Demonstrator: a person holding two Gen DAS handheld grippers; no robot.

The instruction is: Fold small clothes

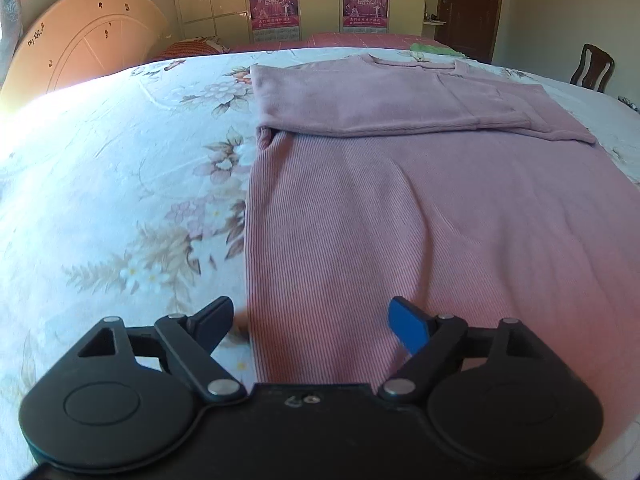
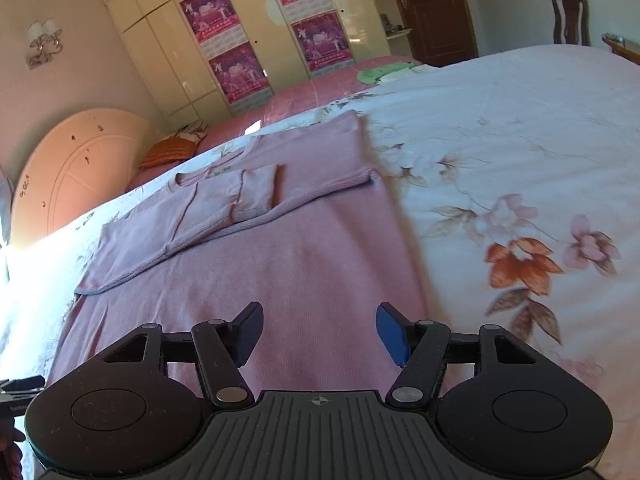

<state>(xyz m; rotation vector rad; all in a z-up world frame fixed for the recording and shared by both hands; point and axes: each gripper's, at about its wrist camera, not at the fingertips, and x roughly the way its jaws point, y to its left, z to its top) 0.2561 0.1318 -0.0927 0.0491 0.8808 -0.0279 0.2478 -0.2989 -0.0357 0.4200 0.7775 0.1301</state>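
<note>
A pink ribbed long-sleeve top (image 1: 400, 208) lies flat on the floral bedspread (image 1: 120, 184), neckline at the far end, both sleeves folded across its chest. My left gripper (image 1: 310, 320) is open and empty, hovering over the top's near left edge. In the right wrist view the same top (image 2: 280, 264) lies under my right gripper (image 2: 320, 330), which is open and empty above the near hem area, close to the top's right edge.
The white floral bedspread (image 2: 520, 184) stretches to the right. A rounded headboard (image 1: 88, 36) stands at the far left, a wardrobe with posters (image 1: 320, 0) behind, a green cloth (image 2: 380, 72) on the far bed, a wooden chair (image 1: 592, 68) at the far right.
</note>
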